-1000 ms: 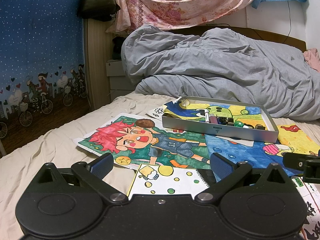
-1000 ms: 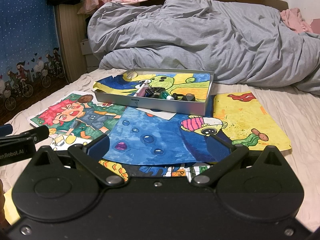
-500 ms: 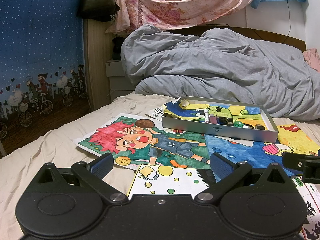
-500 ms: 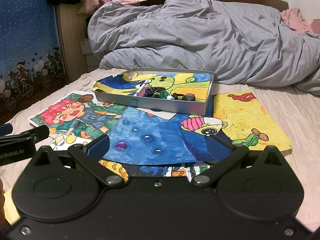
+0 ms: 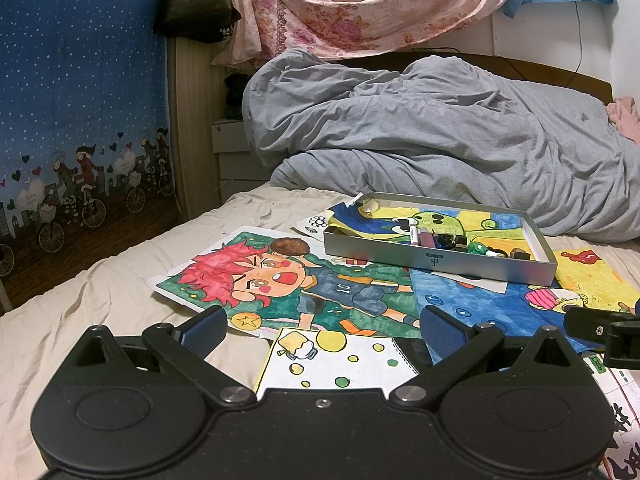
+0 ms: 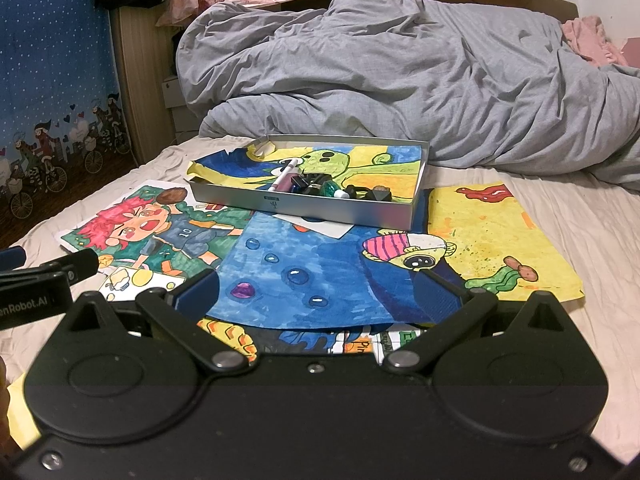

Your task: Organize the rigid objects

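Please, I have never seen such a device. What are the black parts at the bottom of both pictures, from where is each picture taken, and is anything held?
The black parts are two hand-held grippers; a person carries one in each hand. Each has a camera that looks forward along its two jaws. One picture comes from the left gripper, the other from the right gripper. Both stand open and hold nothing.

They hover above a bed covered with coloured drawings. On the drawings lies a shallow metal tray with a marker and small dark things that are too small to name. Behind it is a grey duvet.
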The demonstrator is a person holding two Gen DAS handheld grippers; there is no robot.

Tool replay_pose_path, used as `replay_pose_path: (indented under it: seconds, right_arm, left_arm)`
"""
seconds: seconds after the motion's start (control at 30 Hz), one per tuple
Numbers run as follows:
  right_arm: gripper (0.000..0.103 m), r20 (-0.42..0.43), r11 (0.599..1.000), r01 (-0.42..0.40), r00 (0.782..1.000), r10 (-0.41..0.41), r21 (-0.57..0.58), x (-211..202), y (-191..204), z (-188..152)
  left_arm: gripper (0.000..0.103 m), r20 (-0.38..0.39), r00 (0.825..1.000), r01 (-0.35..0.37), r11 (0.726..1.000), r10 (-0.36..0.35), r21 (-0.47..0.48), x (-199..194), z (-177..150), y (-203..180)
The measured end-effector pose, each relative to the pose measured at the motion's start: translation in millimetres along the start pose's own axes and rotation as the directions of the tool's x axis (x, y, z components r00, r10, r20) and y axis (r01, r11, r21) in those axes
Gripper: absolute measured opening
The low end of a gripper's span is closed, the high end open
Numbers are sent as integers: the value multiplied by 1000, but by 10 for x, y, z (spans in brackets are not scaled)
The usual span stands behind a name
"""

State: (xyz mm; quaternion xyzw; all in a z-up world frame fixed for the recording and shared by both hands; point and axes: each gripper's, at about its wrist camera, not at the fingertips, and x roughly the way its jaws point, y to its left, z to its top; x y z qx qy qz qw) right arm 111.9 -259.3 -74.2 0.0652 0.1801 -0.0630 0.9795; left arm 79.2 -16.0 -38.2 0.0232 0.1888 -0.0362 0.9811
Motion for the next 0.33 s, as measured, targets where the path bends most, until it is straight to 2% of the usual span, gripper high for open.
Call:
replay_pose_path:
  seconds: [0.33]
  right_arm:
    - [102,-1,1000,-1,1000,1,-2,5,4,6]
  left_arm:
    - [102,-3,1000,0,1000,0,-4,0,-2,-17]
